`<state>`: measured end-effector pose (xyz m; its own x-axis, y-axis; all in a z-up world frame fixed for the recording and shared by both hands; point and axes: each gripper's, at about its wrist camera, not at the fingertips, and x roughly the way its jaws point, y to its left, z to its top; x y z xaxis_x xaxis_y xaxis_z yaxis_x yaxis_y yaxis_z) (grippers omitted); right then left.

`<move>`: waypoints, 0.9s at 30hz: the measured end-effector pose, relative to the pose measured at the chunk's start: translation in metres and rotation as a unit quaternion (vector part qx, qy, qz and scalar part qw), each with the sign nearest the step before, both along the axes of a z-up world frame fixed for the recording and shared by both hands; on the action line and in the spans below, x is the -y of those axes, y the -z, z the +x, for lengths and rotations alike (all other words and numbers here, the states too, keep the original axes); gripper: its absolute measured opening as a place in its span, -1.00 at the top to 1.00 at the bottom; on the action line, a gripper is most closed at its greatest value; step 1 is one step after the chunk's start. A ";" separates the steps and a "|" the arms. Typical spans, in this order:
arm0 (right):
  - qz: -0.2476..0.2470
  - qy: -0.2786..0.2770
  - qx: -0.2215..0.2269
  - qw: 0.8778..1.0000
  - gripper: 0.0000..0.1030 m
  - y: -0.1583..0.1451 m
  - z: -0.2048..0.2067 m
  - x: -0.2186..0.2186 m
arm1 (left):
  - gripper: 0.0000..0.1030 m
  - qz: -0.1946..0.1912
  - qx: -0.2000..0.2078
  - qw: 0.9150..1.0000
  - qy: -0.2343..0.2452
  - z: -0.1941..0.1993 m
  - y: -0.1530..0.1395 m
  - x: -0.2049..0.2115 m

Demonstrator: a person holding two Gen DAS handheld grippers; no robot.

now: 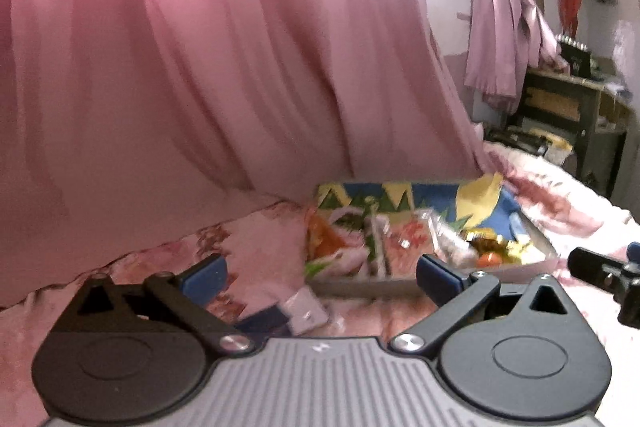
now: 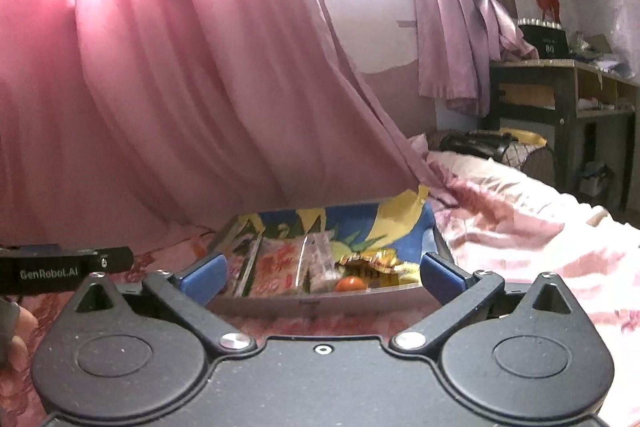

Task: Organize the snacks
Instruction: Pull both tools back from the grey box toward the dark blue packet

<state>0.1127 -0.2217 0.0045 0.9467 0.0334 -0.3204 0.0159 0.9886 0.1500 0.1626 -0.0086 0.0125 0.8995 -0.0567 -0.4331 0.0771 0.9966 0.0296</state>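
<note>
Resting on a pink floral bedspread (image 2: pixel 520 227), one open box (image 2: pixel 320 301) of snacks lies straight ahead of both tools. The right gripper (image 2: pixel 322 277) has its two blue fingers (image 2: pixel 202 277) spread wide with nothing between the pads; the box's grey near wall sits just beyond them. The left gripper (image 1: pixel 320 273) is likewise spread wide and empty, the box (image 1: pixel 360 287) ahead and slightly to its right. Inside the box, counting is uncertain through blur: one red printed packet (image 2: pixel 280 267), one clear wrapped bar (image 2: pixel 322 259) beside it, one orange round item (image 2: pixel 350 283) against the near wall, and a heap of gold-wrapped pieces (image 2: pixel 372 261), too many and too small to count. One small white packet (image 1: pixel 306 311) lies loose on the bedspread between the left fingers. A pink curtain (image 2: pixel 160 87) hangs just behind the box's far edge; open bedspread stretches to the right of the tools.
</note>
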 end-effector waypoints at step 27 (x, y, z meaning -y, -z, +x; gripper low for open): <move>-0.004 -0.020 -0.126 0.992 -0.99 0.031 -0.020 -0.022 | -0.99 0.033 -0.132 0.988 -0.069 -0.035 0.024 -0.018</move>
<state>0.0926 -0.2000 -0.0264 0.8349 0.0668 -0.5464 0.0116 0.9902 0.1389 0.1271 0.0091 -0.0114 0.7521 0.0957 -0.6521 -0.0461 0.9946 0.0928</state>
